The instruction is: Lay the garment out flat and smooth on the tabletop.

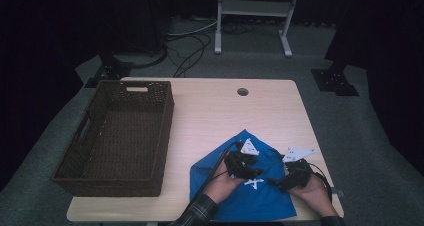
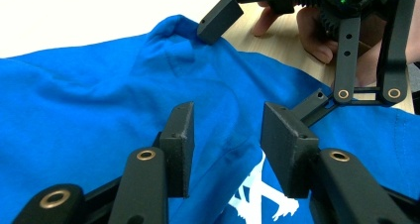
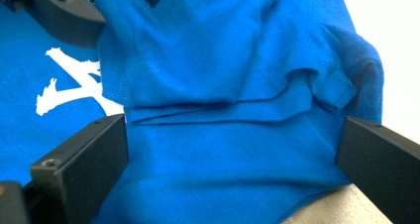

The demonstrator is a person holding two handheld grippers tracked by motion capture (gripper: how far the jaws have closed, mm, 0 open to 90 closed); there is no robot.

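The high view is taken up by a light wooden surface (image 1: 210, 111) on which a dark brown wicker basket (image 1: 162, 136) is set at the left side; nothing can be seen lying in it. To the right of the basket, well apart from it, a blue garment (image 1: 270, 206) with a white print (image 1: 253, 183) is spread at the near edge of the surface, crumpled toward its far corner.

Both tools are lowered onto this garment. The left tool (image 1: 256, 172) is placed near the white print, and the right tool (image 1: 275, 182) is seen just beside it, to its right, with a hand (image 1: 312, 190) wrapped around its body.

In the left gripper view, the left tool (image 2: 227, 135) is shown with its jaws partly apart; a raised fold of the blue garment (image 2: 99, 110) lies between and just beyond them, and whether the pads press the cloth cannot be told. The white print (image 2: 257, 196) is seen directly under the jaws. The right tool (image 2: 270, 60) is seen farther off, one jaw resting on the bunched edge of the cloth.

In the right gripper view, the right tool (image 3: 233, 149) is held wide open, and a folded, hemmed part of the garment (image 3: 223, 85) is framed between the jaws without being gripped.
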